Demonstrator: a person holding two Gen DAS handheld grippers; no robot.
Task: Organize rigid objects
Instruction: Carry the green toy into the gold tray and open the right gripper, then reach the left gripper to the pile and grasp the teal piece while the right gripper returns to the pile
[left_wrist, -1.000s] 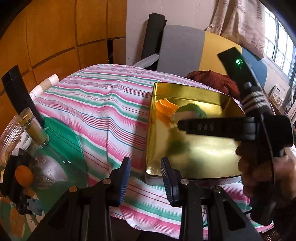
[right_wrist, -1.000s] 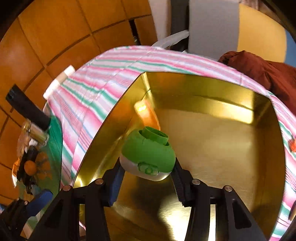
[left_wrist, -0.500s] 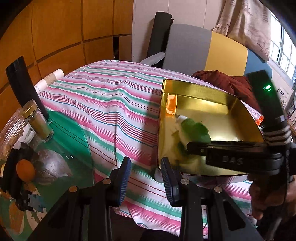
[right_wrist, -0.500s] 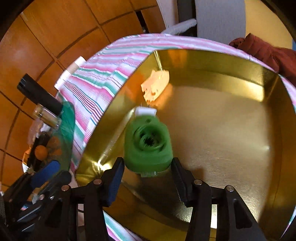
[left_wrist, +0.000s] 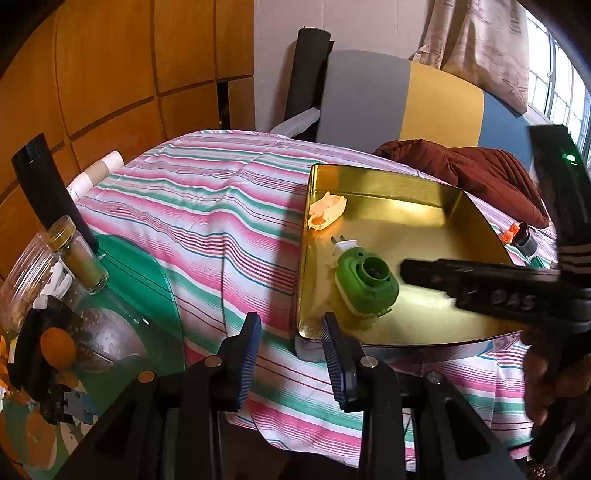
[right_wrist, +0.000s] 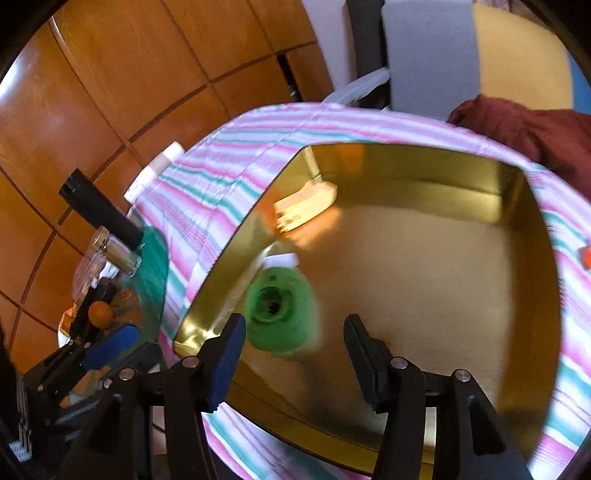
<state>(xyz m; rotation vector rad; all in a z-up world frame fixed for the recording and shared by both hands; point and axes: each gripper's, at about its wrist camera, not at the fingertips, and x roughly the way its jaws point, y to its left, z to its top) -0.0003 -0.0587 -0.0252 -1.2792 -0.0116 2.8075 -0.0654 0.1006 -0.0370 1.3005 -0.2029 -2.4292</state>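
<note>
Nearest the right wrist camera, the right gripper (right_wrist: 293, 360) stands with its jaws apart over the near edge of the gold tin (right_wrist: 532, 206); they have just been opening, and the green plug-in device (right_wrist: 280, 310), which a second ago was clamped between them, now lies loose on the tin's floor with clear gaps to both pads. It rests in the tin's near left corner, its white plug end with two prongs pointing toward the far wall. That reads as a finished drop: one more rigid thing is stowed, and the right gripper is free for the next. In the left wrist view the left gripper (left_wrist: 290, 356) grasps nothing, its jaws partly open and unchanged, hovering over the striped cloth (left_wrist: 207, 221) just outside the tin's left wall. Further in, a pale orange plastic piece (left_wrist: 327, 210) sits in the tin's far left corner. Beyond the tin's right side a small orange-capped item (left_wrist: 519, 236) lies on the cloth, apparently not yet stowed. The only writing is raised lettering on the right gripper's body, seemingly "DAS".
</note>
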